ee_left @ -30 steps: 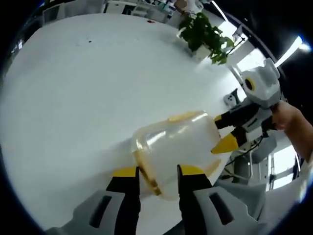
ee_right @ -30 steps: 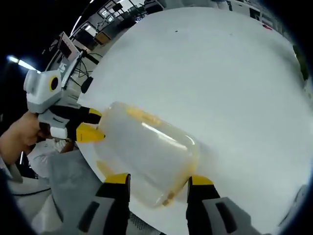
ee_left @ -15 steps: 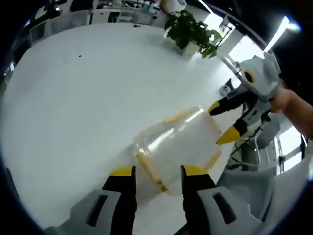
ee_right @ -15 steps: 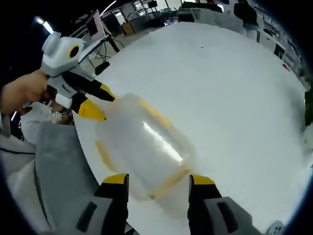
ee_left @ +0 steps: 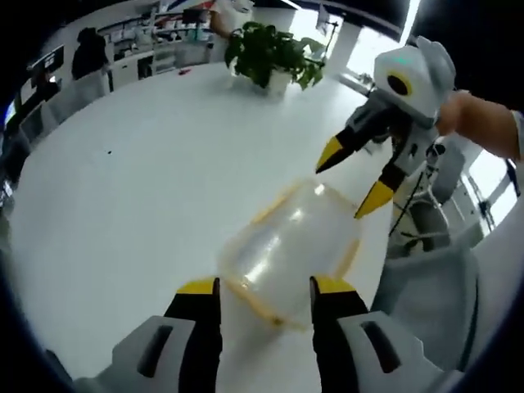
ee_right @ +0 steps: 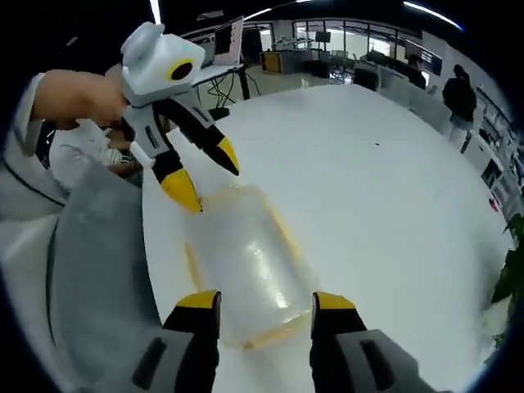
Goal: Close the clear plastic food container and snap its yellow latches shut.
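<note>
The clear plastic container point(ee_left: 286, 250) lies on the white surface point(ee_left: 139, 172) near its edge, between the two claws. Its lid appears seated on the body, and yellow latches point(ee_left: 282, 201) run along its sides; whether any of them is snapped home I cannot tell.

In the left gripper view, the left claw point(ee_left: 264, 288) stands with its jaws apart, straddling the near end of the container. The yellow tips sit just outside the walls; contact is not clear, so I would not call it a grip. At the far end the right claw point(ee_left: 354, 176) hovers just above the container rim with its jaws spread and nothing between them.

The right gripper view gives the mirror picture: the right claw point(ee_right: 262, 301) brackets its end of the container point(ee_right: 246, 274), and the left claw point(ee_right: 205, 176) hangs over the other end, parted and empty. A potted plant point(ee_left: 266, 53) stands well apart on the far side of the surface.

The container looks empty, so probably light and apt to skid on the smooth surface when pushed. The thin walls likely flex; squeezing the body could bow the lid. Better to steady one end and press on the stiffer yellow latch strip.
</note>
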{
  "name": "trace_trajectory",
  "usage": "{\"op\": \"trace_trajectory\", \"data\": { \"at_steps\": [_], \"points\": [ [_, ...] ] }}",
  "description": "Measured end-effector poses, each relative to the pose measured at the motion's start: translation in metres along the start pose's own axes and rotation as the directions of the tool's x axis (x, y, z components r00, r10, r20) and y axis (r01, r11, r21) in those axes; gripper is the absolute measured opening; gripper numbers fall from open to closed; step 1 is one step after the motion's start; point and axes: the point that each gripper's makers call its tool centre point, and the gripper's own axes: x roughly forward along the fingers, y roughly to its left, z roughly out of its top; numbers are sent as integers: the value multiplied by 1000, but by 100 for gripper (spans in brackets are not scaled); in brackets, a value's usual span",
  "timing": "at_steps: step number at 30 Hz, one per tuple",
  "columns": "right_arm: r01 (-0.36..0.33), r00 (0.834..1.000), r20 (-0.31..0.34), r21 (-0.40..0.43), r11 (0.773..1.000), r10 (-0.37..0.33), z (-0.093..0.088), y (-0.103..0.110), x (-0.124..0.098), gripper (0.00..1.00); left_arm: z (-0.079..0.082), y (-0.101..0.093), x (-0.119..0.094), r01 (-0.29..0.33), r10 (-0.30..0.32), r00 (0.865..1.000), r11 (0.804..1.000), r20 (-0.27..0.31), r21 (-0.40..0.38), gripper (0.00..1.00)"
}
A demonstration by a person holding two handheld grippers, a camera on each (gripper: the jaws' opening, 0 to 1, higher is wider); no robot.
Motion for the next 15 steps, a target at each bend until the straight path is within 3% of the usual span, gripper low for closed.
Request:
{"op": "trace_trajectory", "data": {
  "at_steps": [2, 7, 11, 15],
  "points": [
    [-6, 1000, 4, -26, 1000, 7, 2, 2, 0, 37, 2, -1, -1, 0, 0, 1000, 1000, 2, 8, 40],
    [-18, 999, 33, -67, 998, 21, 12, 5, 0, 34, 11, -10, 0, 34, -37, 999, 990, 21, 133, 40],
    [-16, 997, 74, -100, 995, 23, 22, 9, 0, 29, 17, -20, 2, 52, -62, 997, 974, 42, 220, 35],
    [-31, 995, 88, -140, 990, 43, 26, 16, 3, 27, 20, -29, 5, 72, -88, 995, 959, 47, 273, 36]
  ]
}}
